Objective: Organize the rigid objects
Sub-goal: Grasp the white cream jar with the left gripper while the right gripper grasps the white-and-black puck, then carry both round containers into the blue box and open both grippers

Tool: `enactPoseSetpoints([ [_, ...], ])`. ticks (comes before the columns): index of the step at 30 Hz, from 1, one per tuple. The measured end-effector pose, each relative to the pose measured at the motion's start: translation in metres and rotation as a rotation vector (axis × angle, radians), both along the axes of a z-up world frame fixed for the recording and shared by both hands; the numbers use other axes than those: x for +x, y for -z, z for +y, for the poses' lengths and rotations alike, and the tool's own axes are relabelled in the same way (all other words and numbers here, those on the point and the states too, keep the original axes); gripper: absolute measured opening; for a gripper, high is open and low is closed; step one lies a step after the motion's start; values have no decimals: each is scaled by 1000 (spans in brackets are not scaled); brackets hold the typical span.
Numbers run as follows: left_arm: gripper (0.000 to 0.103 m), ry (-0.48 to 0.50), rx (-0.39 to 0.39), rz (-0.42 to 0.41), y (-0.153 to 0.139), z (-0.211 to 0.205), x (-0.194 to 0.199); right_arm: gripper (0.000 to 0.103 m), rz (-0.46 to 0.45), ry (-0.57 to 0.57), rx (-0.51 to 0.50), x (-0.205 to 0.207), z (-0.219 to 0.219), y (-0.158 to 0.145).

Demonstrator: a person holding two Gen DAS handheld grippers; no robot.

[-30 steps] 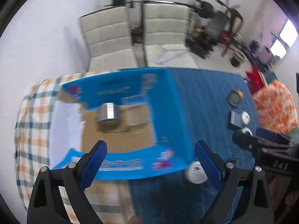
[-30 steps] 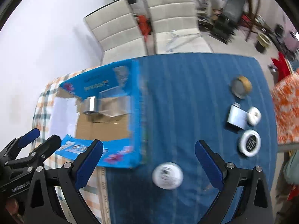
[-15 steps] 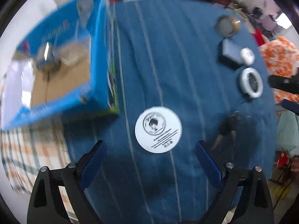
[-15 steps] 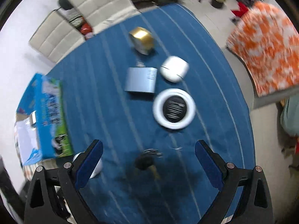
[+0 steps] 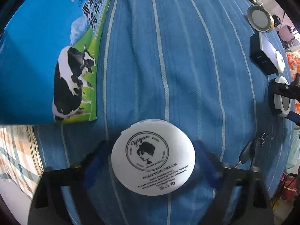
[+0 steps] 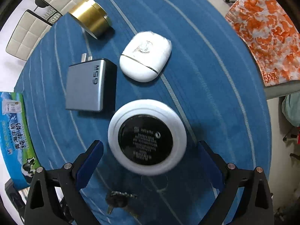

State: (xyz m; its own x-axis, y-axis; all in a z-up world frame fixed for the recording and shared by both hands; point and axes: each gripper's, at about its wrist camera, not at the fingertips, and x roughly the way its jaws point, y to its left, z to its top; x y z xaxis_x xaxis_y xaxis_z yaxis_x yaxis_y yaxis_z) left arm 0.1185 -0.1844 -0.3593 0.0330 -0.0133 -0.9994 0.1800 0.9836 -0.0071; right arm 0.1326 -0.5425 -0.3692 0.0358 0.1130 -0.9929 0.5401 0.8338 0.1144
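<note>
Milk carton (image 5: 37, 60) cut off at left edge, left gripper (image 5: 152, 161) blurred, jaws closing around white cream jar (image 5: 152, 157), contact unclear, right gripper (image 6: 148, 155) spread wide, white-rimmed black disc (image 6: 147, 136) between, untouched, keys (image 6: 118, 199) partly hidden.

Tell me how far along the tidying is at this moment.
Early. Nothing visibly packed now: the milk carton box shows only its outside. In hand: left tongs closing around the white cream jar; right tongs open over the white-rimmed black disc. Still left on the blue cloth: the charger, white case, gold tin and keys.
</note>
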Motion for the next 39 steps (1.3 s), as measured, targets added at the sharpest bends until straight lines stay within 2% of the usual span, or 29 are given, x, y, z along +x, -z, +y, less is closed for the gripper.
enactPoseSetpoints([
  [4,65,14,-4,-18,-2,-3,2,99,-7,-12,-39,4,0,3],
  [6,65,18,-4,-12,-3,1,0,90,2,-20,-80,4,4,2],
  [7,65,18,-2,-9,-3,0,-2,81,4,-32,-103,4,6,0],
  [8,65,25,7,-4,-3,0,-8,78,3,-48,-130,3,11,-3],
  [14,65,47,21,4,-2,-4,-27,77,17,-88,-179,2,28,-10],
  [20,65,68,16,-32,-16,-2,-28,77,-13,-96,-163,-13,39,-19],
  [32,65,140,-59,-197,-112,24,-73,77,-176,-222,-155,-50,99,-93],
  [35,65,116,-79,-234,-141,41,-54,77,-221,-260,-120,-54,119,-116],
  [39,65,68,-113,-277,-172,73,-48,77,-281,-327,-72,-55,161,-146],
])
